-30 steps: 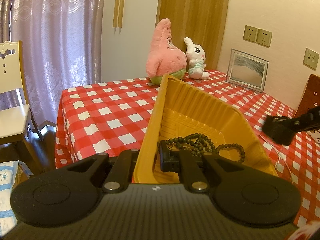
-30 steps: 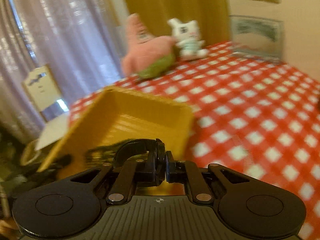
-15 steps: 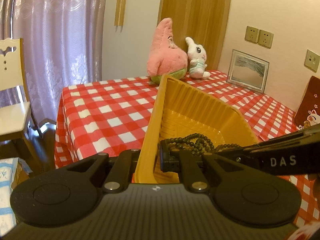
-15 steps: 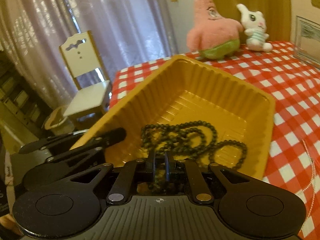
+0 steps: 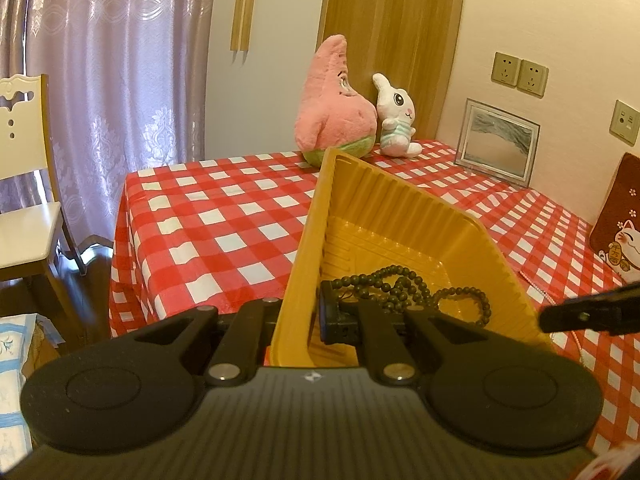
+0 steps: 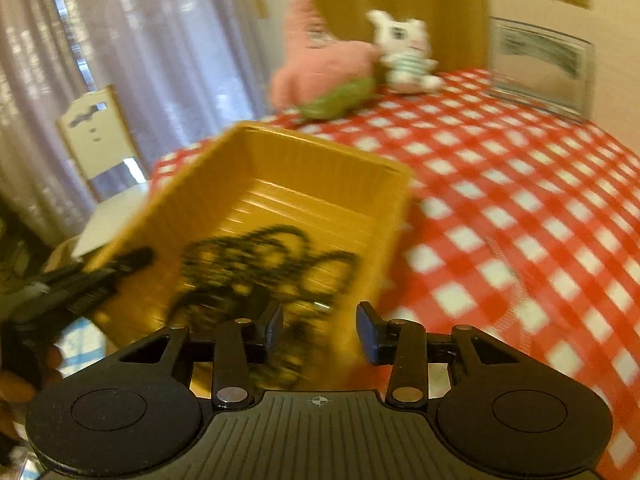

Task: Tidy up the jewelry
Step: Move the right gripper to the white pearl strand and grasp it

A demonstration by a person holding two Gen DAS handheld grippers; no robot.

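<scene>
A yellow plastic tray is tipped up over the red-checked table. My left gripper is shut on the tray's near left wall, and its right pad shows inside. A dark bead necklace lies piled on the tray floor. In the right wrist view my right gripper hangs over the tray's near right corner. Its jaws are opening, and the blurred dark beads lie beyond and below the pads, which press on nothing. One right-gripper finger reaches in past the tray's right rim.
A thin pale bead strand lies on the cloth right of the tray. At the table's far end stand a pink plush, a white rabbit plush and a picture frame. A white chair stands off the left edge.
The right gripper swung in over the tray shut on a dark loop, then its jaws parted and it drew back to the tray's right side. The left gripper and tray stayed still.
</scene>
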